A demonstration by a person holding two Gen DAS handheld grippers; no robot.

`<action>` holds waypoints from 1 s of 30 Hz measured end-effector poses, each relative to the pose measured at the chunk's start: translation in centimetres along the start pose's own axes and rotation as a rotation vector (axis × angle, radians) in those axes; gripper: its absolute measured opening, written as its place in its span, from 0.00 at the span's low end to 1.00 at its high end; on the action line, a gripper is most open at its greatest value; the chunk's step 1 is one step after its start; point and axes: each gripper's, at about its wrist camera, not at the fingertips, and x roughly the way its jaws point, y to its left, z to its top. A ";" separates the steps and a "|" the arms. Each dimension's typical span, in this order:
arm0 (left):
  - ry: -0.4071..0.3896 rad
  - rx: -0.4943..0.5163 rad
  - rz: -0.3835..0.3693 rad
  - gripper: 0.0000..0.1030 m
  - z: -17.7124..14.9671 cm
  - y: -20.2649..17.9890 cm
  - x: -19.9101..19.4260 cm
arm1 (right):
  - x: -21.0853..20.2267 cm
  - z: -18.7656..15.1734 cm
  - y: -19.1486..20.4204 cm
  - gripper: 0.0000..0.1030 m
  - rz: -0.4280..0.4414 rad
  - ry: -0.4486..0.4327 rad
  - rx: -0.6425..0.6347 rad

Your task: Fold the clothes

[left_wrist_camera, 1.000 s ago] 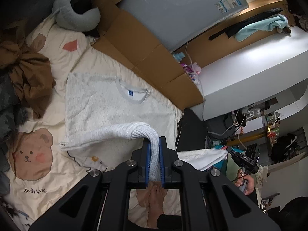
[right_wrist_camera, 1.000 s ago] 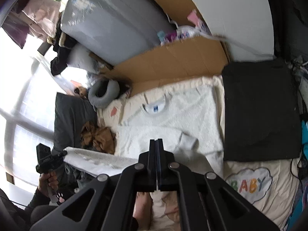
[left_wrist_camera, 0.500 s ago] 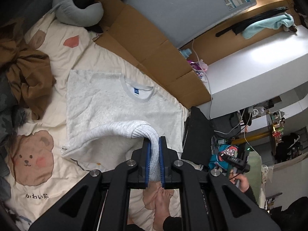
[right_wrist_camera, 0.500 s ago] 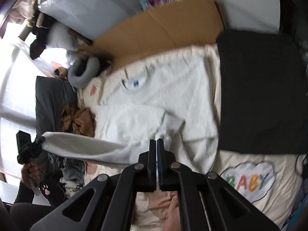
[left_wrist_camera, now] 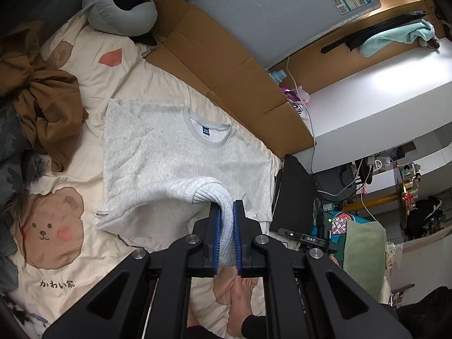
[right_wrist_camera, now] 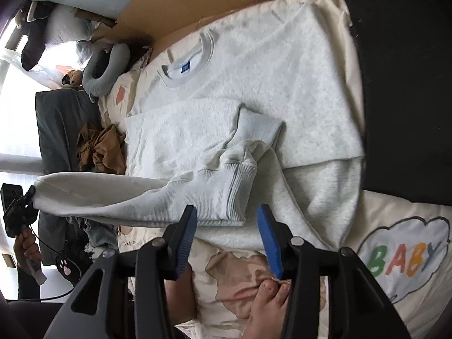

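Grey sweatshirt (left_wrist_camera: 175, 155) flat on cream bed sheet (left_wrist_camera: 93, 254), collar toward 12 o'clock. Left claw (left_wrist_camera: 226, 226) clamped on ribbed hem, fabric lifted in arch off bed. Right claw (right_wrist_camera: 228, 226) spread apart, hovering just above sleeve cuff (right_wrist_camera: 234, 192) at 6 o'clock. Brown garment (left_wrist_camera: 42, 107) bunched at 9 o'clock; grey neck pillow (left_wrist_camera: 118, 11) at 11.

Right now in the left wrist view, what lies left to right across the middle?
Brown garment → grey sweatshirt → cardboard → white shelf. Nearer, the left gripper is shut on the sweatshirt's cuff.
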 end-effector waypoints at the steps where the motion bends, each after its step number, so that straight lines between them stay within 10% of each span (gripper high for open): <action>1: 0.001 0.000 0.000 0.07 0.0 0.0 0.0 | 0.4 0.2 0.0 0.45 -0.002 0.006 -0.003; 13: 0.004 -0.014 -0.003 0.07 -0.1 0.0 0.1 | 8.2 0.9 -0.4 0.51 0.036 0.129 0.040; 17: 0.008 -0.019 0.009 0.07 -0.1 0.2 0.1 | 8.9 1.1 -0.1 0.15 0.044 0.138 0.028; 30: 0.012 -0.026 0.015 0.07 -0.3 0.4 -0.3 | 2.4 -0.2 1.7 0.08 0.088 0.063 -0.024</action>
